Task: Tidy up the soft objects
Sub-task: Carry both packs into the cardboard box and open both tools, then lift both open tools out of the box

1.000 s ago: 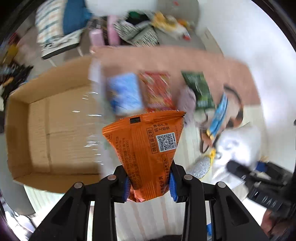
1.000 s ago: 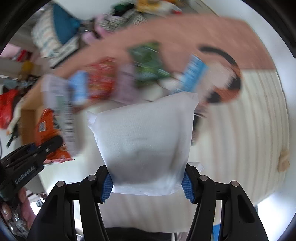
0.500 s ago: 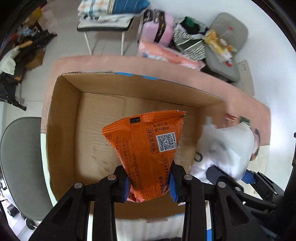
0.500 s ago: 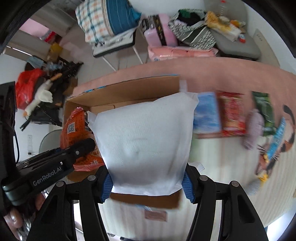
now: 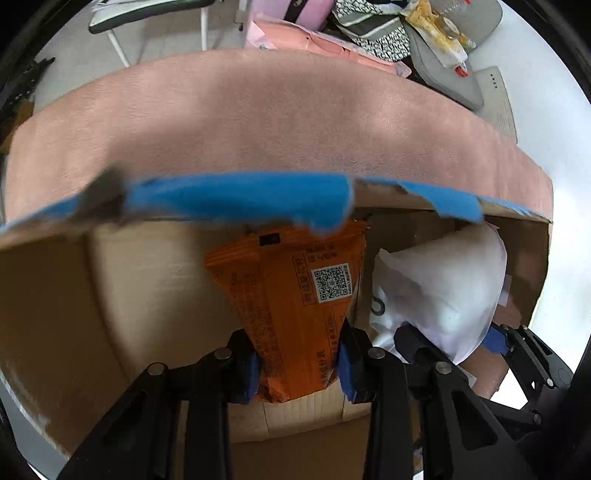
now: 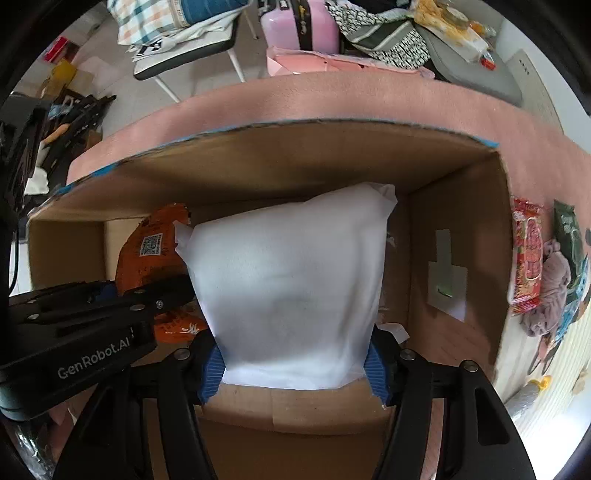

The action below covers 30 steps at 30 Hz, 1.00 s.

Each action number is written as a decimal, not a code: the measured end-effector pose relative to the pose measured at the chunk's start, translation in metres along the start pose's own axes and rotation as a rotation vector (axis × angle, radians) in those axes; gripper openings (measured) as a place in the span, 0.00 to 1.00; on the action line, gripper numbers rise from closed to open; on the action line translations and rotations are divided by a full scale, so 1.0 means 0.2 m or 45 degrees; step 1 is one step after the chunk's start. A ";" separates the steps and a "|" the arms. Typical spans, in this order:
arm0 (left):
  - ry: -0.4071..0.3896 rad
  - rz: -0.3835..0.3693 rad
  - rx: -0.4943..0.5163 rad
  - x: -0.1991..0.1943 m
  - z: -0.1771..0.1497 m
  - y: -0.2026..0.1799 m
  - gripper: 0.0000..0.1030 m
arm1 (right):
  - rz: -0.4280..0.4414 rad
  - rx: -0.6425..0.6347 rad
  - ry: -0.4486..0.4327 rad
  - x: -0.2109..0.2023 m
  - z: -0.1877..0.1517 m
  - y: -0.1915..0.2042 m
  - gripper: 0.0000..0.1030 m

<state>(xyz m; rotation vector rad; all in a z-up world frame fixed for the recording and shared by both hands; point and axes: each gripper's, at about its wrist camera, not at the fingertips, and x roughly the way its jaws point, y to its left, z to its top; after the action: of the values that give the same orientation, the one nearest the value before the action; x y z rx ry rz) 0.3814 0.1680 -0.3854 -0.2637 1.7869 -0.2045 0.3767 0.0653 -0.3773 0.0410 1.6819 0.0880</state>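
I am holding the orange packet in my left tool and the white pouch in my right tool, lowering both inside the box before letting go side by side.

Beyond the salmon-pink cloth-covered table, a pale grey floor runs back under even daylight. A white-legged folding chair stands there heaped with a checked blanket and folded clothes, and beside it sit a pink hard-shell suitcase with a black strap and a flat pink package. To the right a grey padded seat carries black-and-white patterned fabric and yellow wrappers, while dark clutter crowds the floor at far left.
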 end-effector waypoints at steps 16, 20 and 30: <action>-0.211 0.099 -0.002 -0.35 -0.19 0.01 0.94 | -0.024 -0.029 -0.066 -0.23 -0.06 0.01 1.00; -0.296 0.137 -0.009 -0.46 -0.34 0.02 0.97 | -0.059 -0.071 -0.102 -0.33 -0.19 0.03 1.00; -0.460 0.190 -0.013 -0.59 -0.70 -0.01 0.99 | -0.041 -0.097 -0.244 -0.56 -0.57 0.01 1.00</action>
<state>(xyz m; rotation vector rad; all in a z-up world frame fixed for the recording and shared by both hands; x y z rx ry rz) 0.2705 0.2001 -0.2419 -0.1618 1.4414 -0.0369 0.2766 0.0551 -0.2528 -0.0341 1.4862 0.1201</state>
